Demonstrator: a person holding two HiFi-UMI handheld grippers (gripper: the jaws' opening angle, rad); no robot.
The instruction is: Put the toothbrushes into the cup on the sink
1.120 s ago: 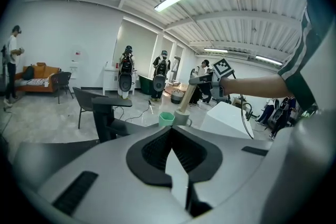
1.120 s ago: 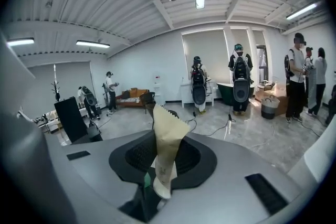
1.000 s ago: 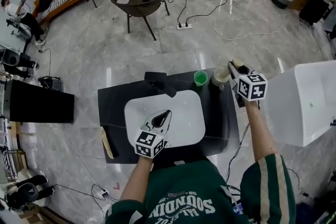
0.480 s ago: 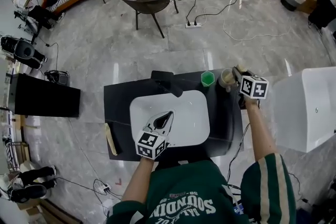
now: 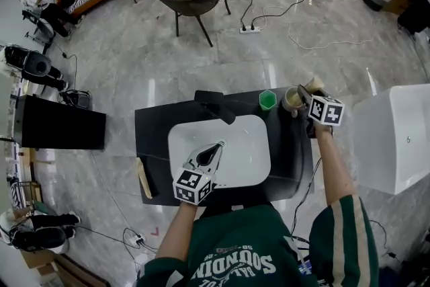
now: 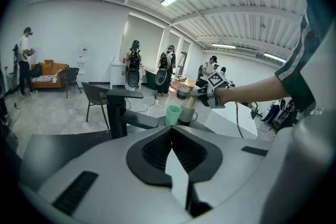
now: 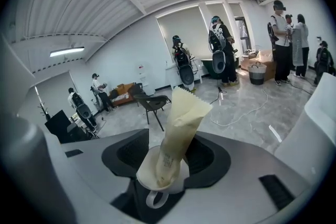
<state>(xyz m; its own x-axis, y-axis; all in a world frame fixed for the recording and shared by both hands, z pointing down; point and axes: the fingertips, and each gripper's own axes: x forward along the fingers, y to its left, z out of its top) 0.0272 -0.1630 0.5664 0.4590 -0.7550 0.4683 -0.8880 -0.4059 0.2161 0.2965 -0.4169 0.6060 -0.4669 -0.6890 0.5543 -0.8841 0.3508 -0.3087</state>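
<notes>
- Far left edge of the desk: a pale stick lying flat, well apart from both claws. Possibly another toothbrush, too small to tell.
- Over the white sink: left claw, clenched on nothing, tips together. Looks parked there to keep out of the way while the other hand works.
- Behind the sink's right corner, on the desk: green cup, just beside the mug.
- Next to it: pale mug, holding a wrapped toothbrush that stands on end, leans on the rim and pokes well above it. Sits in the cup as the task asks.
- Far right: right claw, jaws just now spreading, released. Straddles the mug, with the wrapped toothbrush between the jaws but clear of both pads. Reads as the letting-go step of the drop.
- Judged next: backing the right claw off without catching the tall wrapper or tipping the mug.
</notes>
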